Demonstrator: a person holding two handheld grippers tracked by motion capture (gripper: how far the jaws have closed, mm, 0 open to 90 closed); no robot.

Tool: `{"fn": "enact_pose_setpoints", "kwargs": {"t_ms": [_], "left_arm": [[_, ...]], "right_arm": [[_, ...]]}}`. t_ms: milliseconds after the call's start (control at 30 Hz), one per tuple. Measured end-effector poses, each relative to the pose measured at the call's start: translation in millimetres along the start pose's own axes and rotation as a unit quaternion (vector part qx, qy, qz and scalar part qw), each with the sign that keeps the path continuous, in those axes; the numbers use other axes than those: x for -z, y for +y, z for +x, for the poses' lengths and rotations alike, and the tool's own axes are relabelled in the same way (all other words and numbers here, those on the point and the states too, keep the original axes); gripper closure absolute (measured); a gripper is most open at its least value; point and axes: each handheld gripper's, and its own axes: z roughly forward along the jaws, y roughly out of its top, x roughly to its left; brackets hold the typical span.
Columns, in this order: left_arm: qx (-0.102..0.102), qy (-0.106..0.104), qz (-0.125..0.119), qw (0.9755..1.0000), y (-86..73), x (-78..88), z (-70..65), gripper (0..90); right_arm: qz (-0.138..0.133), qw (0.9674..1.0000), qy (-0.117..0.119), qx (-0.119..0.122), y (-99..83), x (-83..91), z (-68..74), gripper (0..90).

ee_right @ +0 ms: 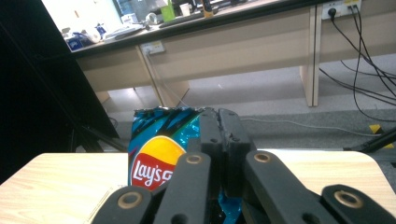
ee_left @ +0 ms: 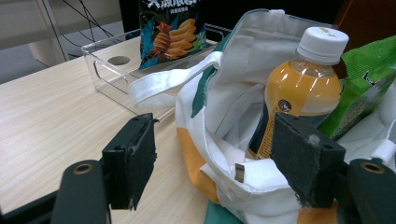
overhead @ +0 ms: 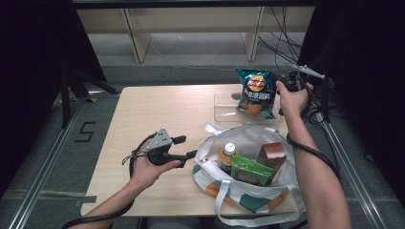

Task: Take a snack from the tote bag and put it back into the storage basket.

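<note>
A blue Lay's chips bag hangs upright over a clear plastic tray at the back right. My right gripper is shut on its upper right edge. Whether the bag's bottom touches the tray I cannot tell. A white tote bag lies open at the front right. It holds an orange drink bottle, a green packet and a brown box. My left gripper is open at the tote's left rim, its pads off the fabric.
The wooden table has bare room on its left and at the back left. Black cables trail over the floor beyond the table's far edge. A metal rail runs along the table's right side.
</note>
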Motion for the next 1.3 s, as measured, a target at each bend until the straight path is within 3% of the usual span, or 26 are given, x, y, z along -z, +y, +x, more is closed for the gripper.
{"fn": "enact_pose_setpoints", "kwargs": {"t_ms": [33, 67, 300, 667, 733, 967, 1033, 1233, 1300], "left_arm": [[0.000, 0.000, 0.000, 1.0000, 0.0, 0.0, 0.0, 30.4], [0.000, 0.000, 0.001, 1.0000, -0.4, 0.2, 0.1, 30.4], [-0.001, 0.003, 0.004, 1.0000, -0.5, 0.6, -0.3, 30.4], [-0.002, 0.001, 0.007, 1.0000, -1.1, -0.2, -1.3, 30.3], [-0.003, 0.001, 0.007, 1.0000, -1.2, -0.2, -1.3, 30.3], [-0.003, 0.000, 0.007, 1.0000, -1.7, -0.6, -1.5, 30.3], [-0.003, -0.003, 0.005, 1.0000, -2.0, -1.4, -1.4, 30.3], [-0.003, -0.003, 0.005, 1.0000, -2.0, -1.3, -1.5, 30.4], [-0.003, -0.003, 0.005, 1.0000, -2.1, -1.3, -1.6, 30.3]], "right_arm": [[-0.002, 0.9999, 0.000, -0.015, -1.0, -0.6, 1.4, 90.0], [-0.003, 1.0000, 0.002, -0.005, -1.6, -0.7, -1.0, 90.0], [0.005, 0.9998, -0.003, -0.020, -3.6, -0.5, -3.9, 90.0], [0.015, 0.9996, -0.023, -0.006, -4.6, 3.0, -15.7, 88.7], [0.011, 0.9996, -0.025, 0.009, -5.7, 2.6, -18.6, 88.3], [0.020, 0.9990, -0.039, 0.010, -6.3, 3.6, -20.0, 86.0], [0.020, 0.9986, -0.039, 0.030, -5.8, 3.6, -22.6, 84.2], [0.021, 0.9985, -0.043, 0.028, -5.7, 3.8, -22.0, 79.9], [0.026, 0.9987, -0.043, 0.008, -6.4, 4.3, -19.4, 75.6]]}}
